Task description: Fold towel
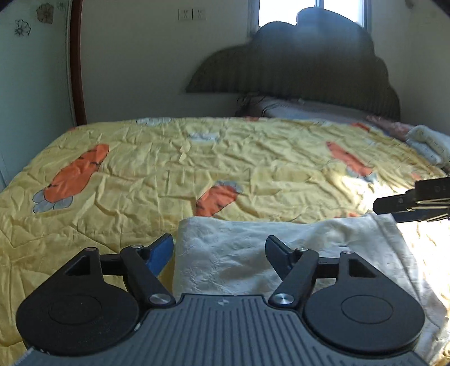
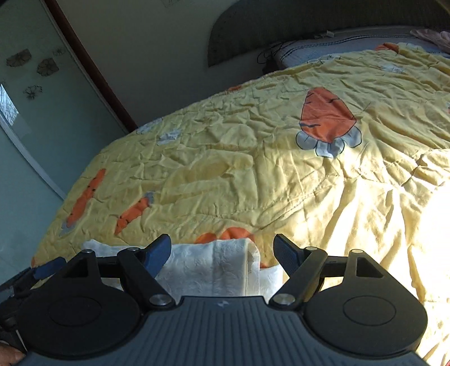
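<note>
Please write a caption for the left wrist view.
Open left gripper above folded cream plush towel on yellow carrot-print quilt.

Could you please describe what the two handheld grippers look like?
Both the left gripper and right gripper match: black linkage arms with silver pivot screws, round black discs either side, a ribbed grey body, and blue-padded jaws.

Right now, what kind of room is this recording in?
Most likely a bedroom: a bed under a yellow carrot-print quilt, a padded headboard by the window, and a cream towel spread on the bed.
</note>
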`<act>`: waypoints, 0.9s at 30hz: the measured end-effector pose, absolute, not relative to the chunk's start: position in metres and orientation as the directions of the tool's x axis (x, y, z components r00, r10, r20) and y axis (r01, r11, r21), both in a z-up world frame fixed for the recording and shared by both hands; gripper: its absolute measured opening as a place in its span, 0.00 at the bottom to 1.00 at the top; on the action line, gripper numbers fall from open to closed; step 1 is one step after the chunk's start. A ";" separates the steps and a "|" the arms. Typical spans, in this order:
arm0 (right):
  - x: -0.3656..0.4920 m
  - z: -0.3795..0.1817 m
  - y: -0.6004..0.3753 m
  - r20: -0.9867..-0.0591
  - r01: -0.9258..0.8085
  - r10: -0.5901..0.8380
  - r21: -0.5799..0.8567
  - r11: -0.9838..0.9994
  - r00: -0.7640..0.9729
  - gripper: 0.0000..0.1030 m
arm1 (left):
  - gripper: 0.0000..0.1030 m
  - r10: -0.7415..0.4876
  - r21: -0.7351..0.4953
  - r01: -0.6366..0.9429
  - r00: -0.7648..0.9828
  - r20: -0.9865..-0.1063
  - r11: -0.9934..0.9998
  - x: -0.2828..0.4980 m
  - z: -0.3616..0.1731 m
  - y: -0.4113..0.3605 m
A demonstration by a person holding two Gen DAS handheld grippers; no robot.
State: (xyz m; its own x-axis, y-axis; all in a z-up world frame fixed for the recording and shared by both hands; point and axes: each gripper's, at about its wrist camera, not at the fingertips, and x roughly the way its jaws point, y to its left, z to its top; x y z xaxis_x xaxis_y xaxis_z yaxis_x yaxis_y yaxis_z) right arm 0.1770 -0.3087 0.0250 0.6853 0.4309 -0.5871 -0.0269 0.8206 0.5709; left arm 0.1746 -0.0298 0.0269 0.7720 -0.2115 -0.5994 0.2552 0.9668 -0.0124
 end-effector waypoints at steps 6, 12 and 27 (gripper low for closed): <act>0.171 0.002 -0.308 -0.591 -0.125 0.460 0.519 0.846 0.662 0.33 | 0.91 -0.203 -0.100 0.186 0.698 -0.687 0.977 0.208 -0.009 -0.020; 0.163 0.003 -0.309 -0.558 -0.139 0.450 0.511 0.849 0.697 0.35 | 0.96 -0.181 -0.060 0.190 0.724 -0.665 0.980 0.205 -0.012 -0.021; 0.076 0.009 -0.261 -0.498 -0.274 0.492 0.447 0.852 0.714 0.56 | 0.85 -0.291 -0.019 0.352 0.744 -0.602 0.936 0.075 -0.010 -0.046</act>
State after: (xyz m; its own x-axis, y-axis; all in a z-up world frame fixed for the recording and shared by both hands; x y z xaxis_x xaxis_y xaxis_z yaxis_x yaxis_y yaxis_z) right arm 0.0761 -0.2614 0.0093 0.7143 0.4916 -0.4982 -0.2744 0.8515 0.4467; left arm 0.0754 -0.0461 -0.0097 0.7438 -0.2914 -0.6016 0.3517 0.9359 -0.0185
